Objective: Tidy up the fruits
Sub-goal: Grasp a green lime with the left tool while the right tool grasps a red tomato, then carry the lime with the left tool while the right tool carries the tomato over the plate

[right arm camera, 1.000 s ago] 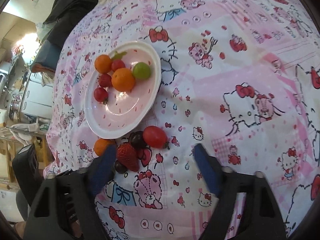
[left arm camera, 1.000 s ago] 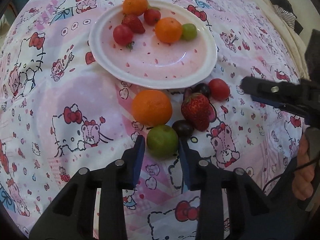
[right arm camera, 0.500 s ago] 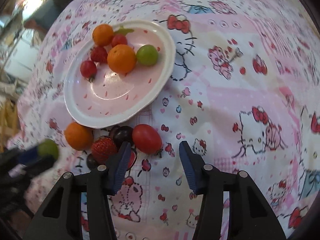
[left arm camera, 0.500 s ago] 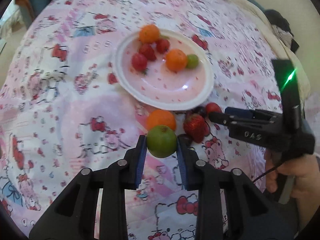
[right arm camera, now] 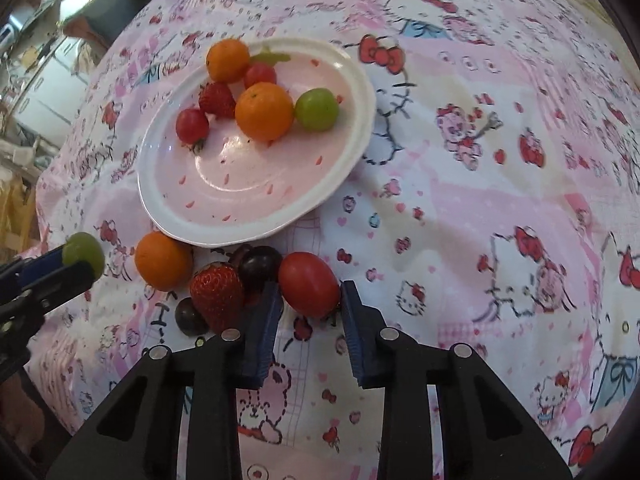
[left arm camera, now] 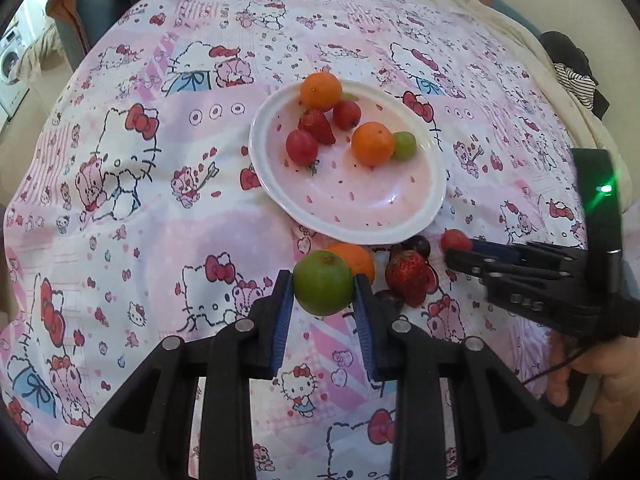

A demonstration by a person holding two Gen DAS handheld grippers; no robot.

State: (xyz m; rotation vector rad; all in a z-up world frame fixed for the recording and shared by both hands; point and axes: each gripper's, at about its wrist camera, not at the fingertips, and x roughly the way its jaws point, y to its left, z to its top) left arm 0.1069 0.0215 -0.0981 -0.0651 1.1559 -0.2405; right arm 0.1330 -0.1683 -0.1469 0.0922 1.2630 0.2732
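My left gripper is shut on a green lime and holds it above the cloth, in front of the white plate. The plate holds two oranges, a strawberry, two red tomatoes and a green fruit. My right gripper has its jaws closed around a red tomato that lies on the cloth below the plate. Next to it lie a strawberry, two dark grapes and an orange. The left gripper with the lime also shows in the right wrist view.
The pink Hello Kitty cloth covers the whole surface. Dark clothing lies at the far right edge. A washing machine and furniture stand beyond the left edge.
My left gripper has lifted the lime off the cloth and drawn back. My right gripper has moved in and its jaws have narrowed around the red tomato.
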